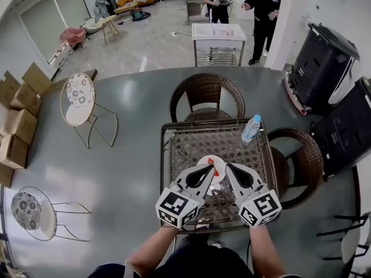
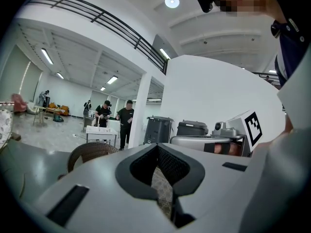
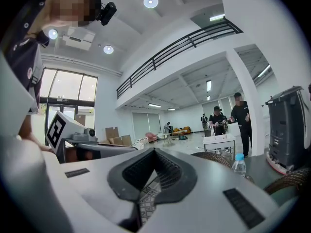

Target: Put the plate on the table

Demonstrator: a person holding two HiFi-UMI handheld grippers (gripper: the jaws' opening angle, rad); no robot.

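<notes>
Head view: plate (image 1: 215,161) looks to rest on the wicker surface (image 1: 182,146), just beyond both tips, at 1 o'clock of left claw (image 1: 208,169) and 11 o'clock of right claw (image 1: 229,169). Both claws closed, empty. Plate round, no long axis; left slightly nearer.

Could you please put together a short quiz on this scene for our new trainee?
1. True or false: the water bottle lies on its side on the table.
2. Where does the plate show in the head view?
A. Between the tips of the left gripper and the right gripper
B. On the seat of a wicker chair
C. On the floor beside the cardboard boxes
3. In the left gripper view, how do that gripper's jaws stand?

Key:
1. False: it stands upright near the table's far right corner.
2. A.
3. Together, with nothing between them.
</notes>
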